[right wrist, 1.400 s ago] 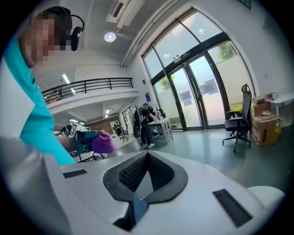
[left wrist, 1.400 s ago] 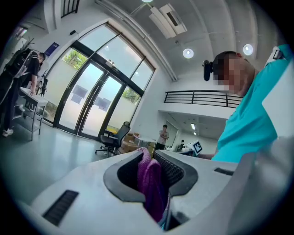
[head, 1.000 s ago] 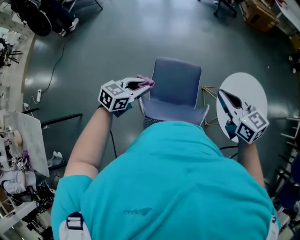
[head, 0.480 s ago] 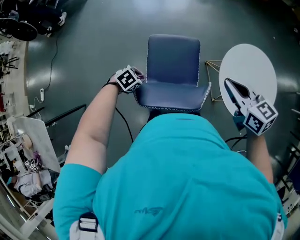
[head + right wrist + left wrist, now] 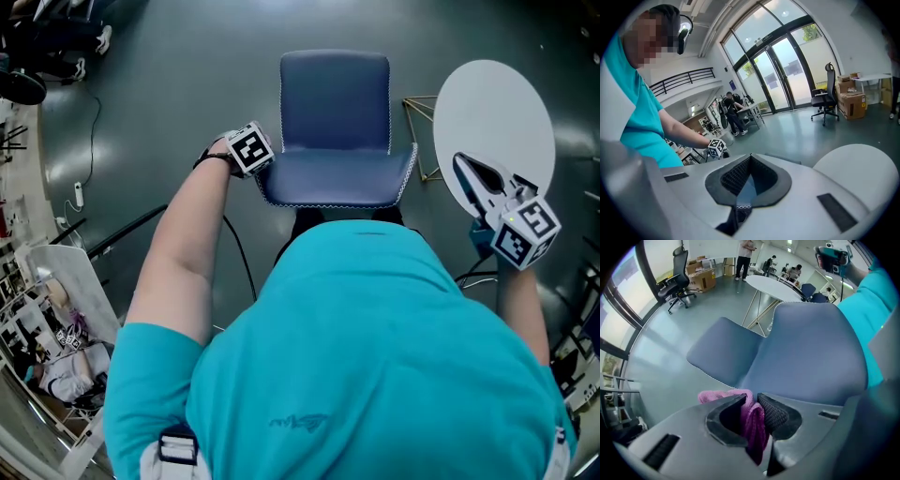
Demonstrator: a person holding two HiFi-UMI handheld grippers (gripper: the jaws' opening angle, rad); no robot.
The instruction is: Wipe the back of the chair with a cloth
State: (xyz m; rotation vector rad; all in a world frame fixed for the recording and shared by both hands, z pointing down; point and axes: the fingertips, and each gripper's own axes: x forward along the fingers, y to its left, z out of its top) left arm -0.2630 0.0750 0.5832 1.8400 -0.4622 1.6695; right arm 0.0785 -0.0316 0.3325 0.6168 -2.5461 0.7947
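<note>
Grey floor (image 5: 187, 84) surrounds the blue chair (image 5: 335, 103); left gripper (image 5: 751, 401) pinches pink cloth (image 5: 753, 423).

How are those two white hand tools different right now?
The left gripper is shut on a pink cloth; the right gripper is shut with nothing between its fingers. The left gripper is at the left edge of the blue chair's backrest; the right gripper is over the round white table, away from the chair. Both carry a marker cube.

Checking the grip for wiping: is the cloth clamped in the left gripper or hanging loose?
Clamped. The left gripper view shows the left gripper shut on the bunched pink cloth, near the chair back.
</note>
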